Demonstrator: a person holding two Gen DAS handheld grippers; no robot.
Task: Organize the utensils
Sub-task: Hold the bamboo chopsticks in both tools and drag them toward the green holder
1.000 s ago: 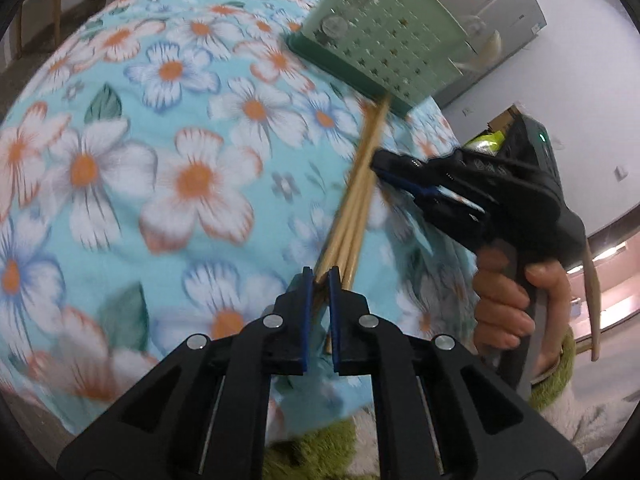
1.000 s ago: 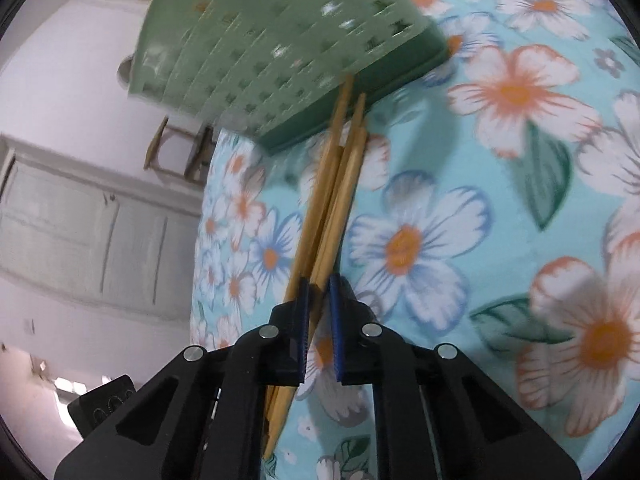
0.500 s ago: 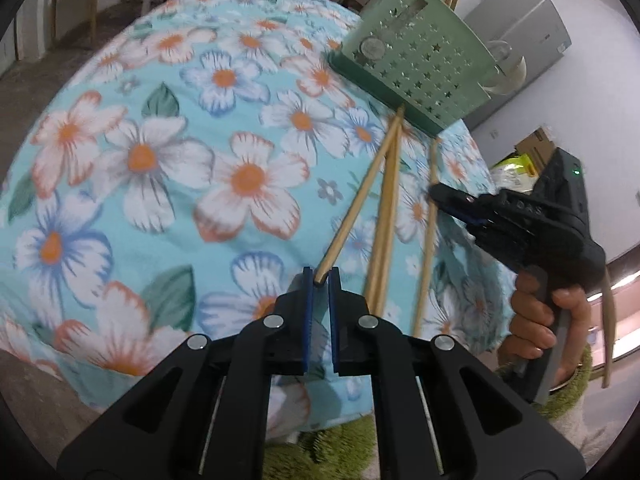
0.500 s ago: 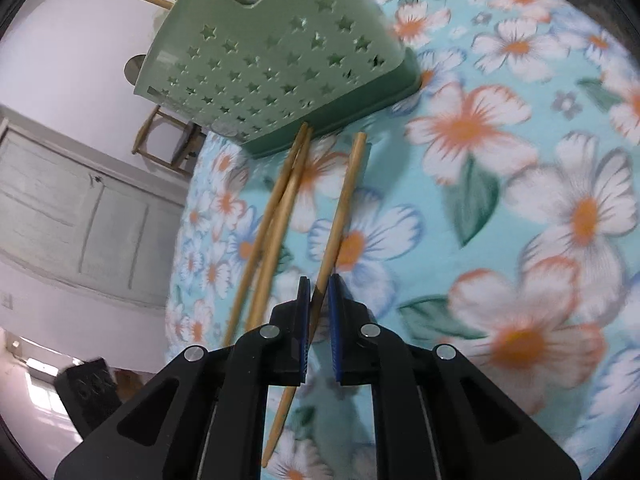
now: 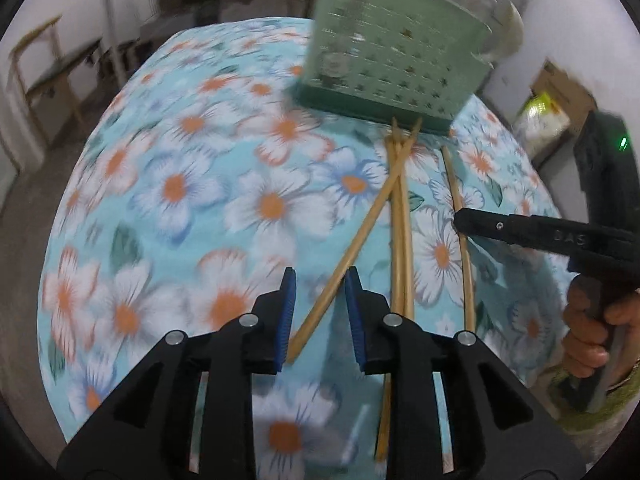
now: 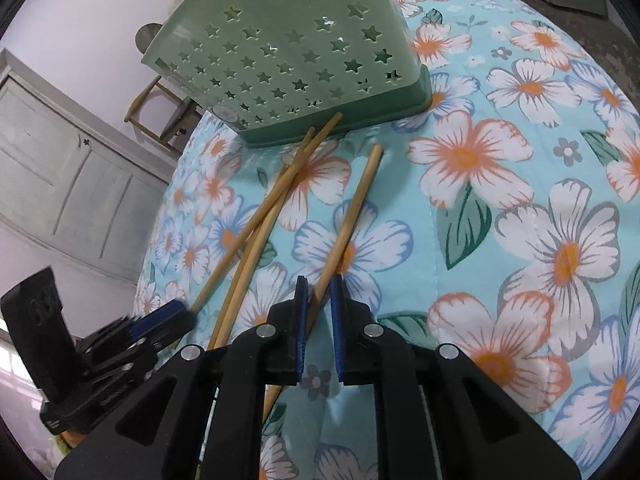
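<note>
Several wooden chopsticks lie spread on the floral cloth below a green star-holed basket (image 5: pixel 392 60) (image 6: pixel 288 60). My left gripper (image 5: pixel 319 280) has its jaws opening around one slanted chopstick (image 5: pixel 360 236), and the blue pads stand clear of it. Two chopsticks (image 5: pixel 400 220) lie together just right of it. My right gripper (image 6: pixel 319 280) straddles another chopstick (image 6: pixel 352 208); its jaws are opening slightly, with a small gap either side of the stick. In the left wrist view the right gripper (image 5: pixel 460 216) hovers over that stick. The left gripper (image 6: pixel 176 316) shows blurred at lower left of the right wrist view.
The round table wears a blue flowered cloth (image 6: pixel 500 160). The basket holds a white utensil and wooden sticks. A person's hand (image 5: pixel 592 332) grips the right tool. A wooden chair (image 6: pixel 156 112), white cabinet doors (image 6: pixel 60 160) and a cardboard box (image 5: pixel 552 112) stand beyond the table.
A second ago both grippers were shut on the bundled chopsticks; these now lie fanned on the cloth. The left jaws have parted from their stick, and the left view has swung toward the basket.
</note>
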